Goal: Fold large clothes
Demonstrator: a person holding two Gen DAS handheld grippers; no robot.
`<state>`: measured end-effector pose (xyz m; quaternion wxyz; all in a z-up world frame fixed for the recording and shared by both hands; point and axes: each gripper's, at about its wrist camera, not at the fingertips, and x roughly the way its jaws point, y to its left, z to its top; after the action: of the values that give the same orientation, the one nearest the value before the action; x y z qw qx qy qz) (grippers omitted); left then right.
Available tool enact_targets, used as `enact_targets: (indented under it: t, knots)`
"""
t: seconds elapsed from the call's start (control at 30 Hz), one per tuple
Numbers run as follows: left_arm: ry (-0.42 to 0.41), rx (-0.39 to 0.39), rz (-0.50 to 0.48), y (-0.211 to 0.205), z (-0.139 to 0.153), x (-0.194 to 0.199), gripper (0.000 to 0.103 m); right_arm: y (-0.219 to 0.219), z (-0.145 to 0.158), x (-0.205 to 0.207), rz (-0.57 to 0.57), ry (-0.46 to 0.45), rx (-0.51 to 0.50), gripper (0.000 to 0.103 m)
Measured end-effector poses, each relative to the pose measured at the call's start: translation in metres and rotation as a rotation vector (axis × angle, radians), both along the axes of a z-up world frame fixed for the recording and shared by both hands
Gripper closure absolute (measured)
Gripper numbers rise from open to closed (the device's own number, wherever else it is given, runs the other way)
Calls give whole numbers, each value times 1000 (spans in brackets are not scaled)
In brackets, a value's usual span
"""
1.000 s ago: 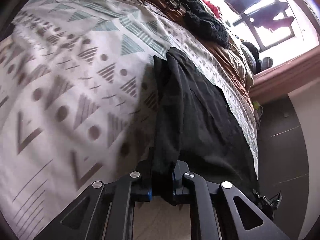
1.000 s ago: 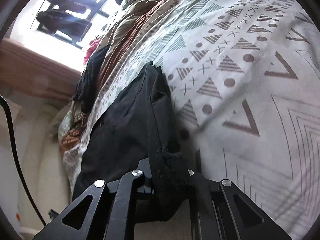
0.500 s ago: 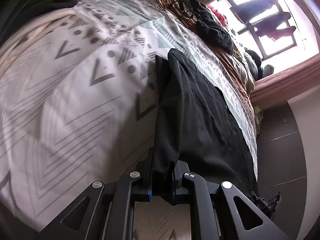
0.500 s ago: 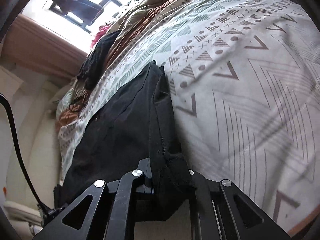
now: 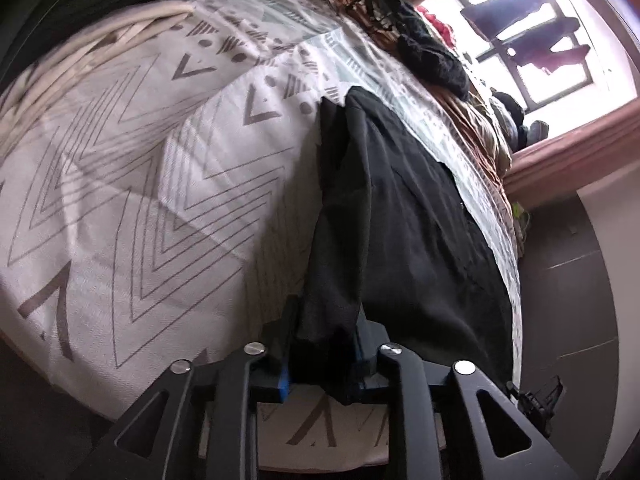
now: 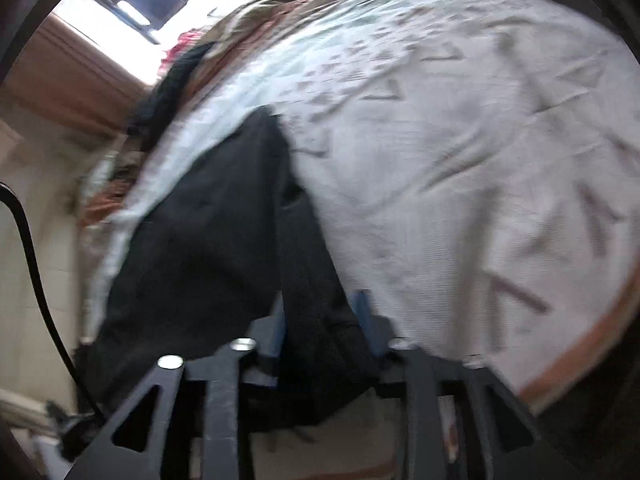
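Observation:
A large black garment [image 5: 400, 216] lies stretched along the patterned bedspread [image 5: 132, 200] toward the window. My left gripper [image 5: 324, 344] is shut on one near corner of the garment and holds it up off the bed. In the right wrist view the same black garment [image 6: 208, 232] runs away from me, and my right gripper [image 6: 322, 332] is shut on its other near corner. That view is motion-blurred. The cloth bunches between both pairs of fingers and hides the pads.
The bedspread [image 6: 460, 152] covers the bed to its near edge. A dark knitted item [image 5: 432, 56] and a brown blanket [image 5: 476, 120] lie at the far side by the window [image 5: 532, 36]. A black cable [image 6: 36, 264] hangs at the left. A dark floor [image 5: 568, 288] lies beside the bed.
Both grippers have pulled back toward the near edge of the bed with the garment held. More bedspread and the bed's edge now show. The right view has become blurred.

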<state>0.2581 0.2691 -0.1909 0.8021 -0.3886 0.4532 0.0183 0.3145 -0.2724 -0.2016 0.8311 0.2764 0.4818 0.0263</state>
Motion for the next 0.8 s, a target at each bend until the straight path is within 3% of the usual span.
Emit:
enact_targets:
  t: [0.17,0.37,0.8]
  knots:
    - [-33,-79,43,10,-8,-16,42,-11,28,-17,-52,-40,-110,54]
    - [-28,-199,81,12,-24,-36,41,32,55,-29,78,-92,-223,54]
    - [-47,-171,86,5,-24,-30,41,173,58,-31,366,-122,-248,54]
